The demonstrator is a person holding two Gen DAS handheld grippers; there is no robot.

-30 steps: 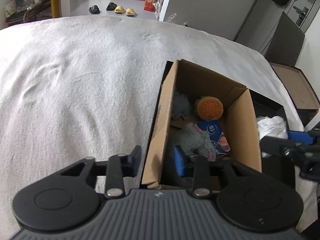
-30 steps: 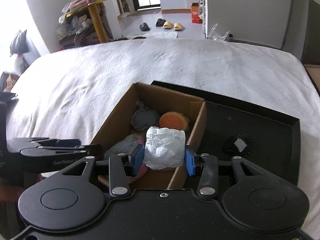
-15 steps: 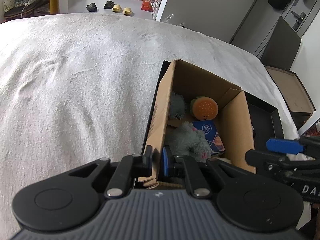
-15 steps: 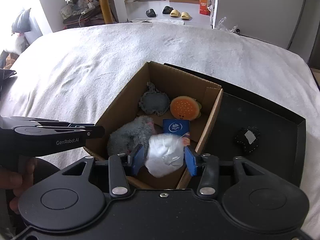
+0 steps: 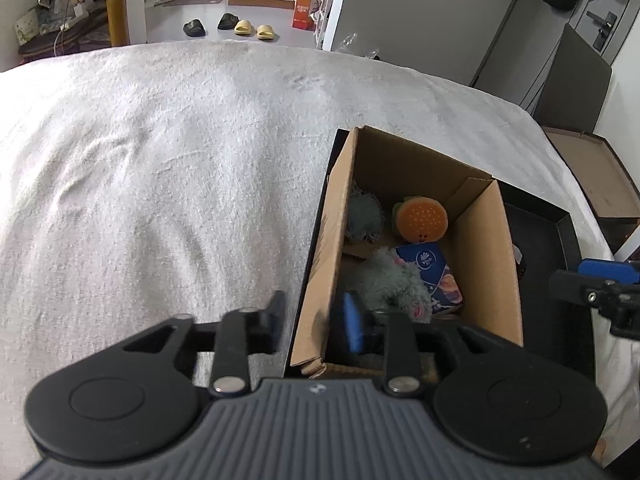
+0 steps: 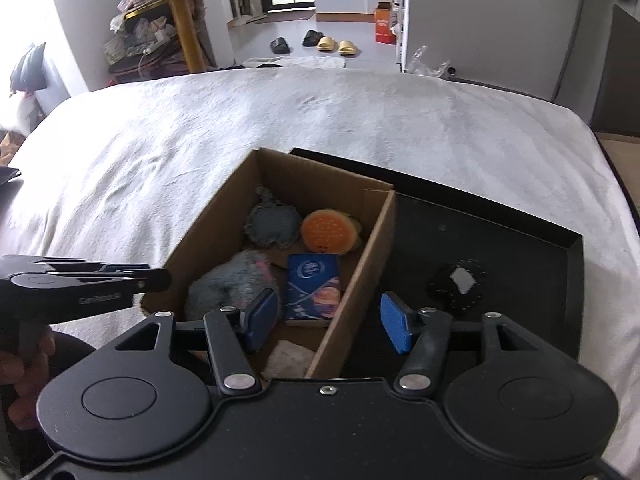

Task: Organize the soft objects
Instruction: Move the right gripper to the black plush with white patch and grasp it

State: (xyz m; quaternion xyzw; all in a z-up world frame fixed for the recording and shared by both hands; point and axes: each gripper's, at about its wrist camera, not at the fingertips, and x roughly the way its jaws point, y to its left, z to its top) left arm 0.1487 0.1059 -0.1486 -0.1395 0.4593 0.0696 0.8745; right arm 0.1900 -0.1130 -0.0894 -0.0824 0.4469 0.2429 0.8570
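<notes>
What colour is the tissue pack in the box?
Blue tissue pack, with a white logo; clearest in the right wrist view.

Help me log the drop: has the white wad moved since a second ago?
Yes. It left the right hand-held gripper, whose jaws are opening, and now lies in the box's near corner: white wad.

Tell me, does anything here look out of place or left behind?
One small dark round patch lies alone in the black tray, outside the cardboard box holding the other soft things. Nothing looks spilled or damaged.
</notes>
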